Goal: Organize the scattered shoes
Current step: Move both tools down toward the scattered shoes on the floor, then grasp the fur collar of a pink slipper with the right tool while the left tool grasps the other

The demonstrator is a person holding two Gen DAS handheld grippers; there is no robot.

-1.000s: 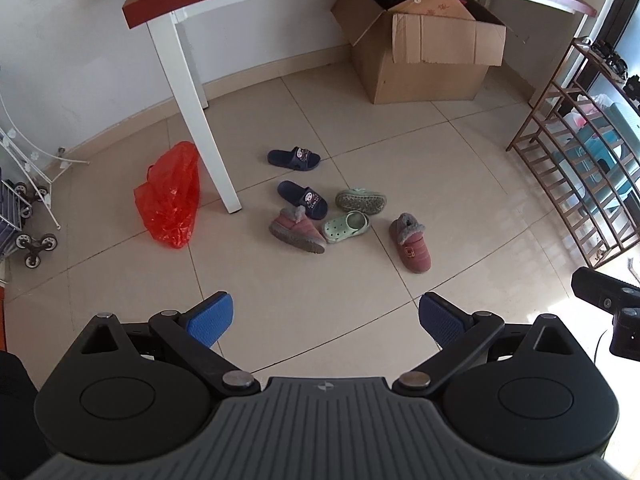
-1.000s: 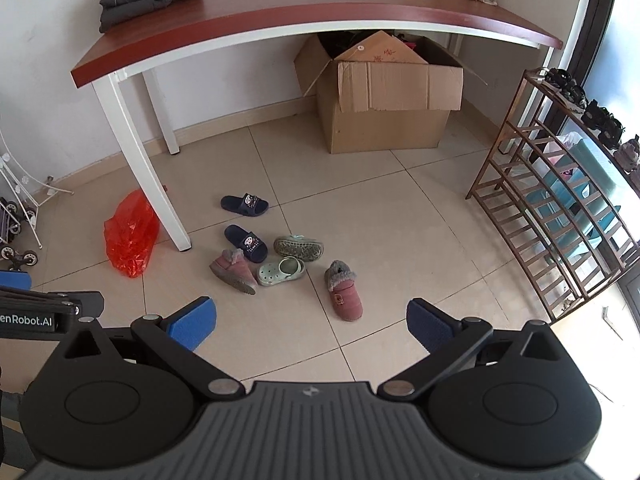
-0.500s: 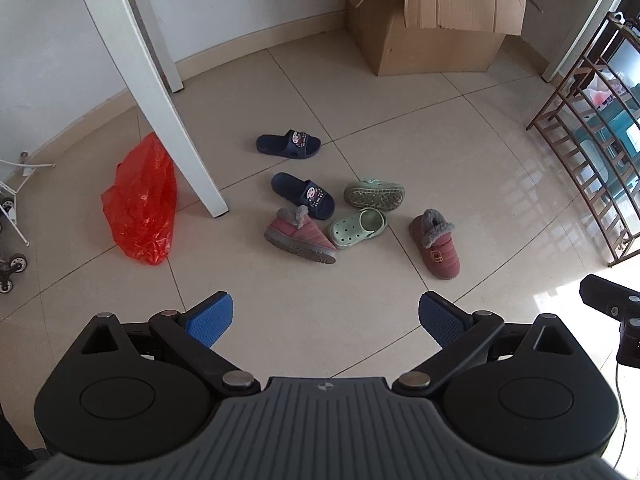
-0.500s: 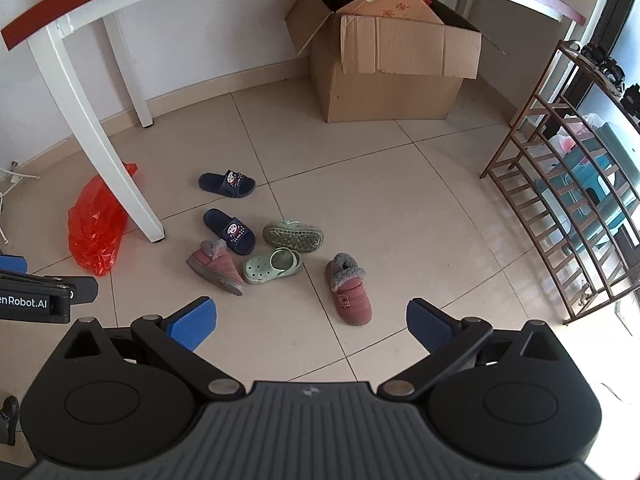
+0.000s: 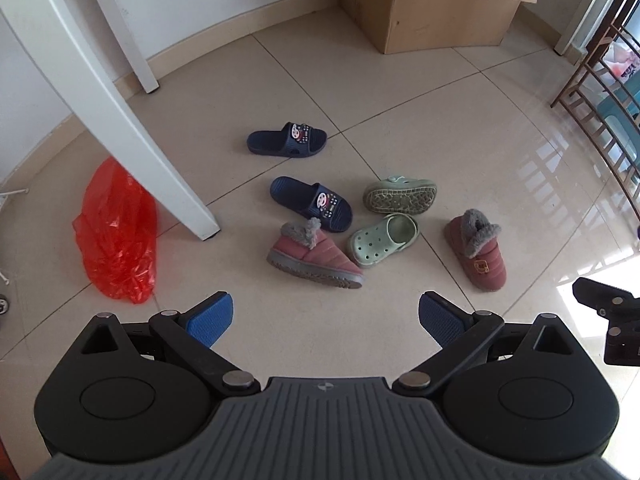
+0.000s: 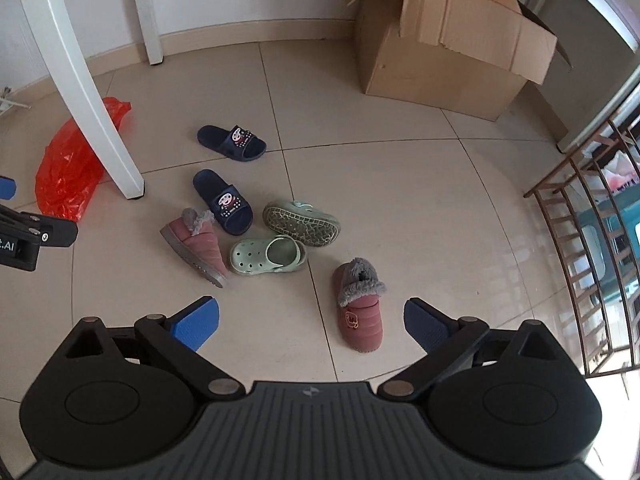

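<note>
Several small shoes lie scattered on the tile floor. Two navy slides [image 5: 287, 141] [image 5: 312, 203] lie nearest the table leg. One green clog [image 5: 383, 239] sits upright, its mate [image 5: 400, 195] is flipped sole-up. A pink fur-lined boot [image 5: 314, 253] lies on its side just beyond my left gripper [image 5: 324, 316], which is open and empty. The other pink boot [image 6: 359, 308] stands upright, close in front of my open, empty right gripper [image 6: 312, 322]. The brown shoe rack [image 6: 592, 248] stands at the right.
A white table leg [image 5: 132, 128] stands left of the shoes, with a red plastic bag [image 5: 116, 232] behind it. An open cardboard box [image 6: 444, 56] sits against the far wall. Bare tile lies between the shoes and the rack.
Both grippers have dropped lower and moved closer to the shoe pile; the tabletop has left the view. Both stay open and empty.
</note>
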